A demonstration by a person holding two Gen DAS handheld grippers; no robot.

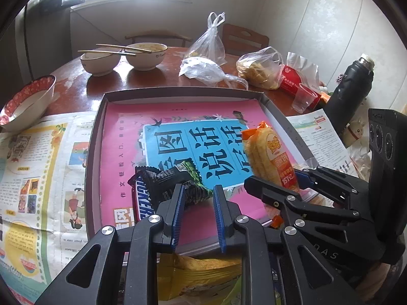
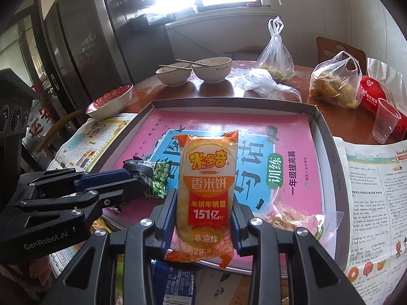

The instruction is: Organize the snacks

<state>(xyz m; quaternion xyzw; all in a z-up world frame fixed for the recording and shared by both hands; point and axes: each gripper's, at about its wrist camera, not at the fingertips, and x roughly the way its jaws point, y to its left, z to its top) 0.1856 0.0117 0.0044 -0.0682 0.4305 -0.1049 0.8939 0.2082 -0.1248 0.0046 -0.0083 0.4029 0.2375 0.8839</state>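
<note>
A shallow grey box [image 1: 96, 137] lined with a pink and blue book cover lies on the table; it also shows in the right wrist view [image 2: 328, 157]. My right gripper [image 2: 204, 211] is shut on an orange rice cracker pack [image 2: 207, 188], held upright above the box's near edge; the pack also shows in the left wrist view [image 1: 269, 157]. My left gripper [image 1: 198, 206] is open just above the box floor, beside a black and green snack packet [image 1: 178, 180] that rests on a Snickers bar [image 1: 142, 203]. Another clear snack packet [image 2: 292, 218] lies in the box's near right corner.
Newspapers [image 1: 38, 167] cover the table on both sides of the box. Behind stand a red-rimmed bowl [image 1: 28, 101], two bowls with chopsticks [image 1: 122, 56], plastic bags [image 1: 259, 68], a clear cup [image 1: 304, 97] and a black flask [image 1: 353, 89]. More snack bags [image 1: 203, 272] lie below the grippers.
</note>
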